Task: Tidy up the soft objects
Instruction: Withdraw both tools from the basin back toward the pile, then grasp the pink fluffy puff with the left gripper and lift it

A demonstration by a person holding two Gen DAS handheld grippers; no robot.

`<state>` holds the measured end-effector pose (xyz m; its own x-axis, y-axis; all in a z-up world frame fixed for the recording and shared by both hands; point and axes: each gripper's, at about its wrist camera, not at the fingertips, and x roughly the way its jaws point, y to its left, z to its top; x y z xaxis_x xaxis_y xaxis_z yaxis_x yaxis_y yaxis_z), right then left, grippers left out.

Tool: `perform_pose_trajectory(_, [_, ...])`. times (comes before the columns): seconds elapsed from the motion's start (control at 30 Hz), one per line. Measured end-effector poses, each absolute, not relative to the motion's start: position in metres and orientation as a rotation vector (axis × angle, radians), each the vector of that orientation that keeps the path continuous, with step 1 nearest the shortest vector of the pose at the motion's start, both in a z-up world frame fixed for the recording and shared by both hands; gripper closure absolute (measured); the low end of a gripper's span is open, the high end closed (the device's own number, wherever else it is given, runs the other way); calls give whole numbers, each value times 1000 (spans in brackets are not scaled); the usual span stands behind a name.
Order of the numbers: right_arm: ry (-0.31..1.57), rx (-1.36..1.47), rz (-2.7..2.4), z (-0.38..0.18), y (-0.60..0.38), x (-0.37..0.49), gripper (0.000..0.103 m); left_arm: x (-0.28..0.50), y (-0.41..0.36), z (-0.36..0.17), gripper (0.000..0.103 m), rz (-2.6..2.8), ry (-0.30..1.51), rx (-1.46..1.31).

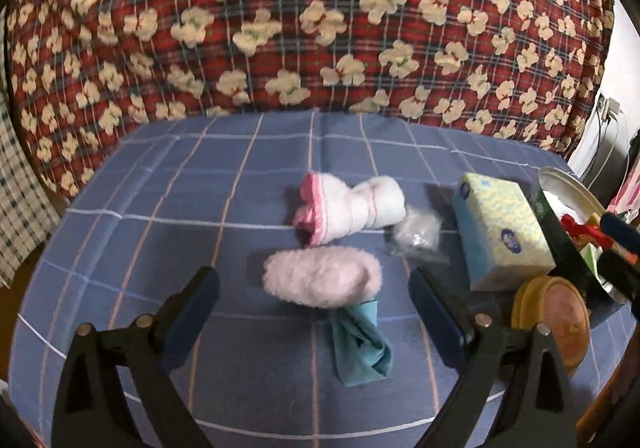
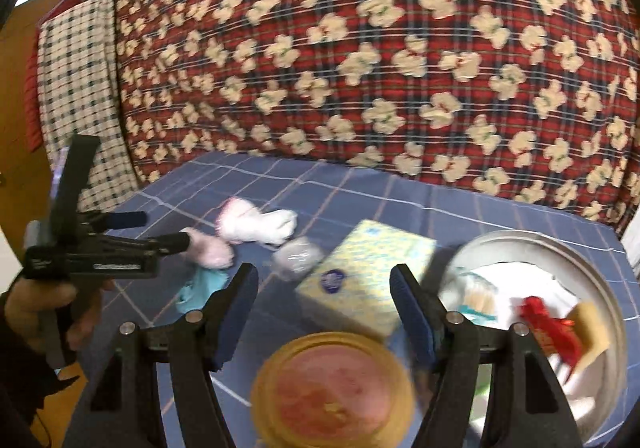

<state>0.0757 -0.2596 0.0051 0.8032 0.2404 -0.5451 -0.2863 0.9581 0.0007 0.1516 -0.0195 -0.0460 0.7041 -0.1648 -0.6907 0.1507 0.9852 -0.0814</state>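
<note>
The left gripper [image 1: 314,288] stands with its jaws wide apart and nothing clamped between them; in the left wrist view it hovers over a table covered with a blue checked cloth [image 1: 160,207]. Between and just beyond the fingertips lies a pink fluffy sock [image 1: 320,280], which overlaps the upper end of a teal cloth [image 1: 360,344]. Farther back rests a white rolled sock with a pink cuff [image 1: 348,209], and just beside its right end lies a small clear plastic bag [image 1: 418,234]. To the right stands a yellow-and-blue tissue box [image 1: 500,228], with a round amber lid [image 1: 554,318] near its front corner and a metal tin [image 1: 576,187] at the frame edge. A red plaid blanket with cream figures [image 1: 320,27] fills the background. In the right wrist view, the right gripper [image 2: 324,284] is also parted and empty, positioned above the amber lid [image 2: 332,388], with the tissue box [image 2: 368,272] visible between its fingers. The metal tin [image 2: 540,244] at the right holds white paper and a red item [image 2: 548,328]. At the left, a hand [image 2: 36,308] holds the left gripper [image 2: 168,232], whose tips are at the pink fluffy sock [image 2: 212,252]; contact cannot be determined.
</note>
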Motion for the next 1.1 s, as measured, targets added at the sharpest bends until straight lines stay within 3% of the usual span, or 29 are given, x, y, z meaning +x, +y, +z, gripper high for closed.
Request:
perform_pose_trajectory(0.3, [625,-126,348,-20,-223,72,33,160,-26,-60,6,-208,776,-37])
perform_pose_trajectory(0.4, [637,-136,364,-25,-215,72,33,165,-25,-64,15,-219,786,-44])
perform_pose_trajectory(0.53, [644,-153,387,-32,-206,66,33,169,-22,-70,66,-267,811,-77])
perform_pose_trajectory(0.63, [656,-159,402,-38,-198,65,33,168,-18,-71,81,-302,801,-104])
perform_pose_trajectory(1.1, [712,-252,507,-67,-139,62,33,141,28,-51,83,-233,644,-184])
